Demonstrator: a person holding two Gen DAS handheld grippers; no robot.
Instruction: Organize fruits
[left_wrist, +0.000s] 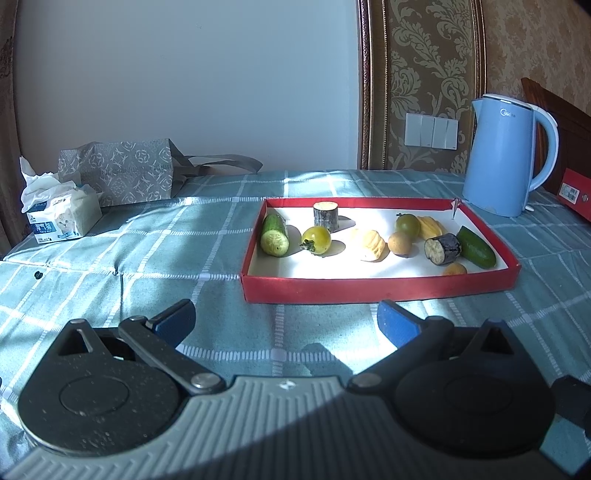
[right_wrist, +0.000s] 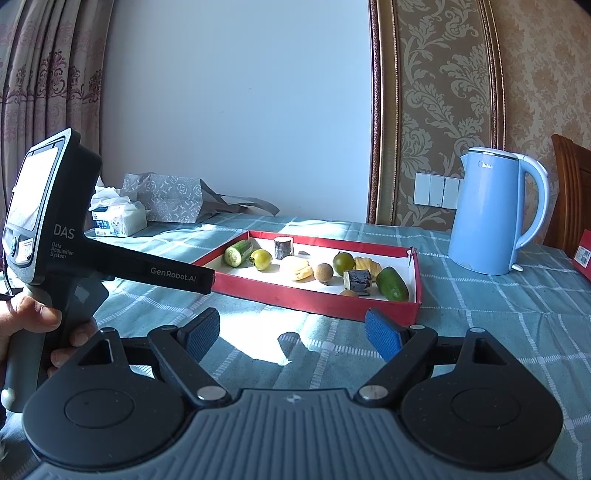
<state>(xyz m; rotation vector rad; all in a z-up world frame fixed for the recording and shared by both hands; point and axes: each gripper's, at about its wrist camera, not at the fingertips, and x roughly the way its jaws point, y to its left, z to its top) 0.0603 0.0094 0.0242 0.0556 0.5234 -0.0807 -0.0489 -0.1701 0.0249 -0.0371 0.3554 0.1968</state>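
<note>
Both claws hang spread and empty above the bench, which wears a teal checked cloth. Ahead of the left claw and a little to its right lies a shallow red tray with a white floor, holding all the produce. At the tray's end nearest the left claw's left finger lies a cut cucumber piece, cut face toward the camera, with a yellow-green tomato just beside it and a dark upright stump behind them. Further right come a pale ridged yellow piece, a small brown round fruit, a green tomato, a cut eggplant piece and a whole green cucumber end by the tray's right wall. The right claw faces the same tray from its near long side, well short of it. To that claw's left a hand grips the handle of the left device. A blue kettle stands beyond the tray to the right, a tissue pack far left.
</note>
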